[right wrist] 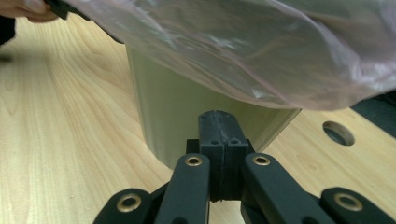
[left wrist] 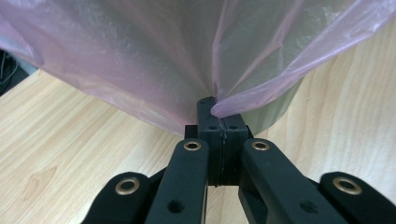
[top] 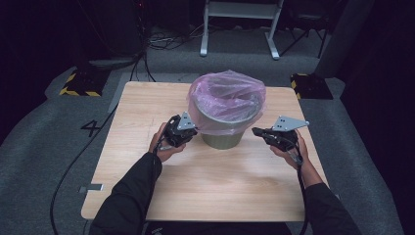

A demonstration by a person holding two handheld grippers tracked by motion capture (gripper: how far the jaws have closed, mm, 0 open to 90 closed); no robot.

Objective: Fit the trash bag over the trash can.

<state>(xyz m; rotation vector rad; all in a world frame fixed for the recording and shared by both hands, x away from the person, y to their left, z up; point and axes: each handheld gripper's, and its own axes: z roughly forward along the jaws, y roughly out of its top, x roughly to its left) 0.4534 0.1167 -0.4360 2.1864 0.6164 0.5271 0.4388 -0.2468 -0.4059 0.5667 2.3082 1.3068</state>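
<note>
A grey-green bin (top: 222, 139) lined with a pink plastic bag (top: 227, 95) stands at the middle back of the wooden table (top: 147, 112). My left gripper (top: 195, 128) is at the bin's left side; in the left gripper view its jaws (left wrist: 215, 109) are shut on a fold of the bag's hanging edge (left wrist: 140, 56). At the bin's right side is my right gripper (top: 254, 130). In the right gripper view its jaws (right wrist: 218, 122) are shut with nothing seen between them, close to the bin wall (right wrist: 187, 107), with the bag (right wrist: 233, 46) hanging just above.
A round hole (right wrist: 338, 133) is cut in the table to the right of the bin. Yellow-and-black striped bases (top: 80, 83) (top: 311, 85) sit on the grey floor at both back corners. A white frame (top: 240, 24) and cables lie behind. The table's near half is bare wood.
</note>
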